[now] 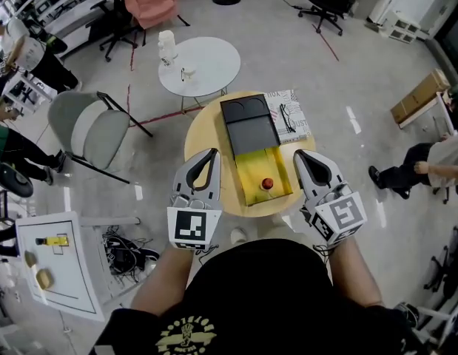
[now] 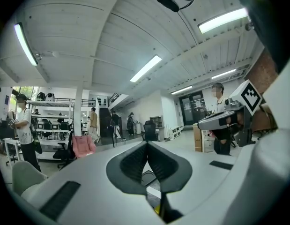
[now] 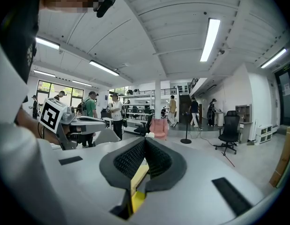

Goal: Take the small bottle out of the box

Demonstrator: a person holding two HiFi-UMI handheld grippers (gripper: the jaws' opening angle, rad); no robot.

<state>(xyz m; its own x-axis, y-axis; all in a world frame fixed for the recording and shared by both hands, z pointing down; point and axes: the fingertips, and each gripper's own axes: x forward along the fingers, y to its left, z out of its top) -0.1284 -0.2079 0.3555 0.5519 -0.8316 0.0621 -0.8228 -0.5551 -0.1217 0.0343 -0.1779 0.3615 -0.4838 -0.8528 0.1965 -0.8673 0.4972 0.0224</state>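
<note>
The small bottle [image 1: 267, 184] lies inside the open box [image 1: 252, 188], on its yellow lining, near the front end. The box's black lid [image 1: 248, 124] lies flat behind it. The box rests on a round wooden worktop [image 1: 201, 135], with a printed sheet [image 1: 289, 115] beside the lid. The left gripper [image 1: 211, 154] hangs just left of the box and the right gripper [image 1: 299, 155] just right of it. On both, the jaws are pressed together with nothing between them. Neither gripper touches the bottle.
</note>
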